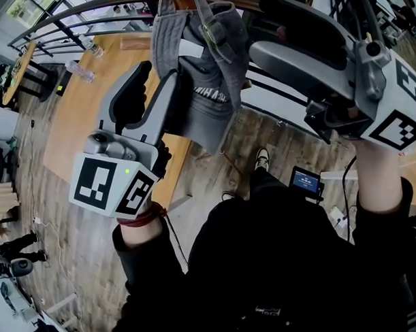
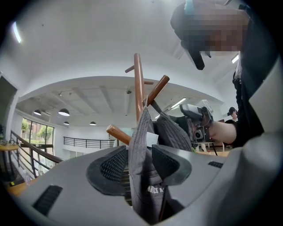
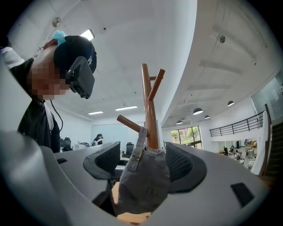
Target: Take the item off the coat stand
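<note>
Both tongs are open, and neither is gripping anything. The left tongs (image 2: 141,165) have their jaws apart on either side of the cap (image 2: 143,181), which hangs edge-on between them. The right tongs (image 3: 143,165) are spread wider, with the cap's crown between them from the opposite side. The cap is on the stand (image 3: 148,101), hung, as far as I can tell, by its back strap over a peg (image 3: 130,124) that slopes upward away from the pole. Its long axis drops straight down from there. The cap lies dead ahead of each pair, and both are about equally near. I judge that one pair must close on the fabric, then lift up and outward along the peg until the strap clears its tip.
</note>
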A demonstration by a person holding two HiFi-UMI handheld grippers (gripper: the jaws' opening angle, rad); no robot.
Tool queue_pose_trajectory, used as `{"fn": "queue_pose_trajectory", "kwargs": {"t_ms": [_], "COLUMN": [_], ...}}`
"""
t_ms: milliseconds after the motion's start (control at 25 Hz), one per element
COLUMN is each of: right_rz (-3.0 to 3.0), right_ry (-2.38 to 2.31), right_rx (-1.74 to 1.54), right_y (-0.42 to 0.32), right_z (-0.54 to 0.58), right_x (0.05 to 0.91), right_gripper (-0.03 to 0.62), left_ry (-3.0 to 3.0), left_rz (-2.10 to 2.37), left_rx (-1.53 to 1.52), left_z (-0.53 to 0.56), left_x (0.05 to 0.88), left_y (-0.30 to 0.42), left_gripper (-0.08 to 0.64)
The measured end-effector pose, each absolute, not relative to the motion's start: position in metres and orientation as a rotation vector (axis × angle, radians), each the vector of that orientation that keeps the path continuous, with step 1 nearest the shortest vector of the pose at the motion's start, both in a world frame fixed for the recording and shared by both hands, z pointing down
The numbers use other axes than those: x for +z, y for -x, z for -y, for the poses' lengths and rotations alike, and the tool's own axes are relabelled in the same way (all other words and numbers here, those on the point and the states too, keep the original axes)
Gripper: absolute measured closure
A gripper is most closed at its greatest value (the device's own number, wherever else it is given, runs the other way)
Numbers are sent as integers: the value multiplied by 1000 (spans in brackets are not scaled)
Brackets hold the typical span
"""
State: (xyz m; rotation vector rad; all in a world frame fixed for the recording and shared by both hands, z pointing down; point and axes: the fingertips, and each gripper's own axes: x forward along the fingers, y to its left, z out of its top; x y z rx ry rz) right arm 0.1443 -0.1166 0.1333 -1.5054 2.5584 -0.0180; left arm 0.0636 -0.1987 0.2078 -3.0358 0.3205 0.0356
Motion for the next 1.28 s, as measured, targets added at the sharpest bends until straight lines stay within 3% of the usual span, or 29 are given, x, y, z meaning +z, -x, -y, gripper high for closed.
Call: {"fn": "queue_pose_trajectory", "kwargs": {"t_ms": [160, 480, 560, 680, 760, 1280], "right_rz": [-2585, -2624, -2622, -2599, -2609, -2499], "right_ry": [1608, 1842, 1873, 1882, 1854, 2109], "right_rx": [9, 5, 8, 5, -2, 240], "right_y": [-145, -151, -149, -155, -158, -150], "right_z": [120, 127, 124, 122, 125, 125], "right_x": [145, 173, 173, 175, 176, 186], "right_gripper": [245, 249, 331, 508, 542, 552], "left_ry": [3045, 3070, 3062, 3037, 3034, 3028], "left_rz": [-334, -311, -314, -303, -285, -395], "left_rx": [12, 2, 9, 13, 17, 16], "left_z": [204, 202, 199, 194, 193, 168], "left_x": [219, 224, 221, 224, 225, 227], "left_y": [-67, -84, -84, -88, -95, -101], "left_gripper": [330, 328, 389, 493, 539, 543]}}
